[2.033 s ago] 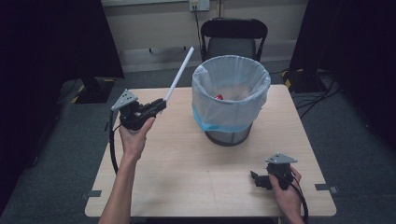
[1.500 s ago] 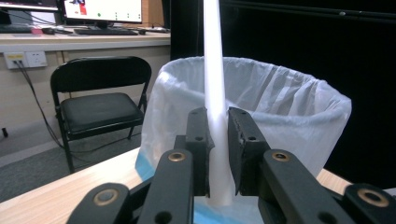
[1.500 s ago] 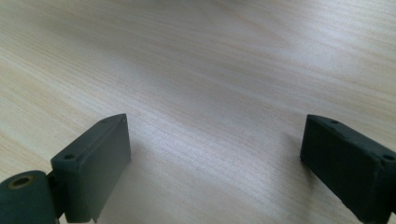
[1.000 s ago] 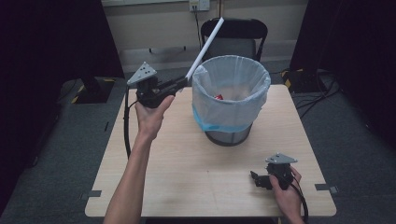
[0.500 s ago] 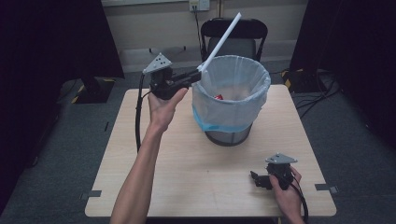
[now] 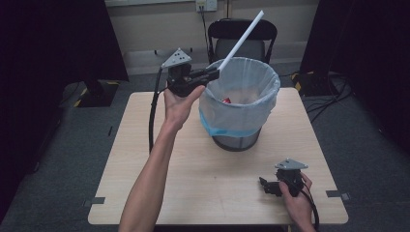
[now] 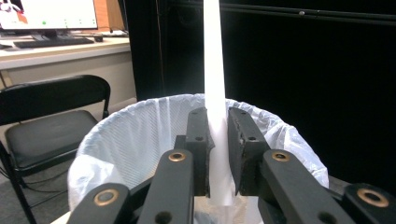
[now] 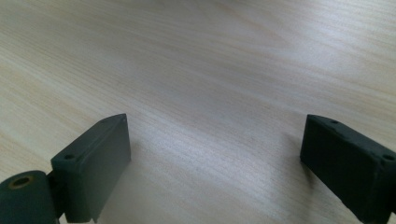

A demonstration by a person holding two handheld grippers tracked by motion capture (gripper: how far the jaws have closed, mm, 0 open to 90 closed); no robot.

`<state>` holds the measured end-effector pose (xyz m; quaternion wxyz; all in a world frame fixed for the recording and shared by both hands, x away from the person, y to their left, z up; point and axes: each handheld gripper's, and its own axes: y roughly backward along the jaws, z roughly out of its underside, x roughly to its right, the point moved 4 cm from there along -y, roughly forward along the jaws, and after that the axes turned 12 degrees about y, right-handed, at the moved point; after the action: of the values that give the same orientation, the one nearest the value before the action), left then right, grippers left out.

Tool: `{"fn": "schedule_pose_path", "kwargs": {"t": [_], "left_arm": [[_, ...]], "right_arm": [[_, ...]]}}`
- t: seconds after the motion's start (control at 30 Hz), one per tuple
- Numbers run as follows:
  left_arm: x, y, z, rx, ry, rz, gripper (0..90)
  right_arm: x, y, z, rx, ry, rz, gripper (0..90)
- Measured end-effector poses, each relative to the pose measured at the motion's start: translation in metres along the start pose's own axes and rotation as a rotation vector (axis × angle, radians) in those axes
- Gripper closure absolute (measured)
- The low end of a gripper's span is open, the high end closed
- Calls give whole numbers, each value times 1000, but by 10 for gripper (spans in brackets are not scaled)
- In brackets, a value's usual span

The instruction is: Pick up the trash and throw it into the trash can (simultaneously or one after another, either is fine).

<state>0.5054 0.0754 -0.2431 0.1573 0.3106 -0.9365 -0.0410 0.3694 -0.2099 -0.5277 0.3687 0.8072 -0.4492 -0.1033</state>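
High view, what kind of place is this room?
Likely a lab or office recording space: a bare wooden table with a lined bin, black curtains on both sides, a folding chair, loose cables on grey carpet.

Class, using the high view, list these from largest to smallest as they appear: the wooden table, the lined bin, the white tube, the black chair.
1. Wooden table.
2. Lined bin.
3. Black chair, partly hidden behind the bin and farther from the camera, so its place is unsure.
4. White tube, long but very thin, clamped in the left gripper.
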Motion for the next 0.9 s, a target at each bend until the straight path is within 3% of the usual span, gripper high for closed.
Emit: {"fn": "schedule_pose_path", "kwargs": {"t": [0.23, 0.47, 0.6, 0.9], "left_arm": [[4, -11, 0, -10, -5, 33, 798], [1, -22, 4, -34, 20, 53, 794], [-1, -27, 7, -32, 38, 39, 613], [-4, -25, 9, -38, 39, 27, 329]], "right_arm": [[0, 0, 0, 0, 0, 0, 78], [0, 0, 0, 0, 0, 0, 78], [0, 0, 0, 0, 0, 0, 78], [0, 0, 0, 0, 0, 0, 78]]}}
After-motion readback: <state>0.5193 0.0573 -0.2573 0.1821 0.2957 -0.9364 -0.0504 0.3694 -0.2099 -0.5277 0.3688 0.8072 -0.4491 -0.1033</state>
